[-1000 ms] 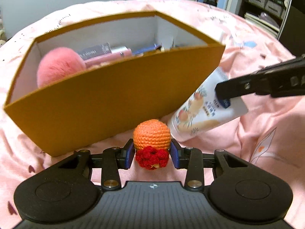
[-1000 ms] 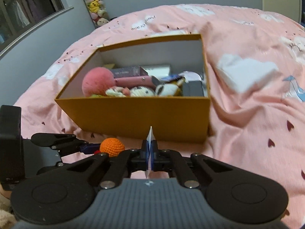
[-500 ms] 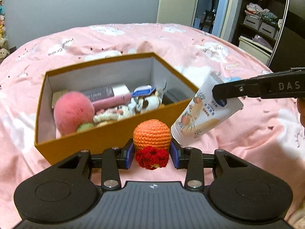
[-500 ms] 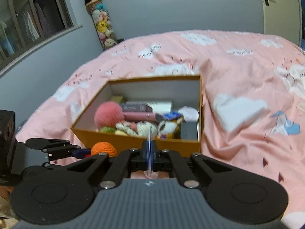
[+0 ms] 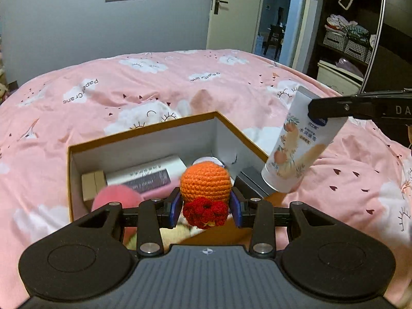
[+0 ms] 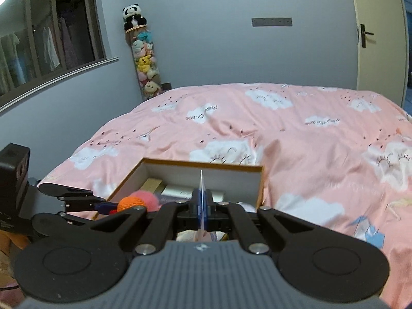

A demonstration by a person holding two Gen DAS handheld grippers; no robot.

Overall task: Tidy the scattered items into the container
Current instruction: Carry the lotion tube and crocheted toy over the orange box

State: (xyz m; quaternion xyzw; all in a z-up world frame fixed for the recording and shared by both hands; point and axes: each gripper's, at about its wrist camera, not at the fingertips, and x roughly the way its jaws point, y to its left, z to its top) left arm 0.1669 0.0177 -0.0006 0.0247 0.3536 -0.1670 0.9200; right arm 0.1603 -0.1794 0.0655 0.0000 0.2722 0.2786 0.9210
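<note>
Two grippers hang above a pink quilt printed with white clouds, which fills both views from edge to edge. On it sits an open cardboard box, mustard outside and white inside, at the centre of the left wrist view and at about 7 o'clock from the centre of the right wrist view.

Inside the box, a white-and-purple carton lies along the far wall at about 10 o'clock from the orange ball, a small tan carton is just beside it toward the 9 o'clock wall, and a fluffy pink pom-pom rests near the 8 o'clock corner. A dark flat item leans in the 3 o'clock corner.

The right gripper is pressed together on the flat crimped end of a white lotion tube; from the left wrist view the tube hangs cap-down at 2 o'clock, over the box's right rim. Seen edge-on from its own camera, the crimp stands as a thin blade.

The left gripper is clamped on a crocheted orange ball with a red ruffle beneath, its blue pads touching both sides. The ball hovers above the box interior near the front wall.
</note>
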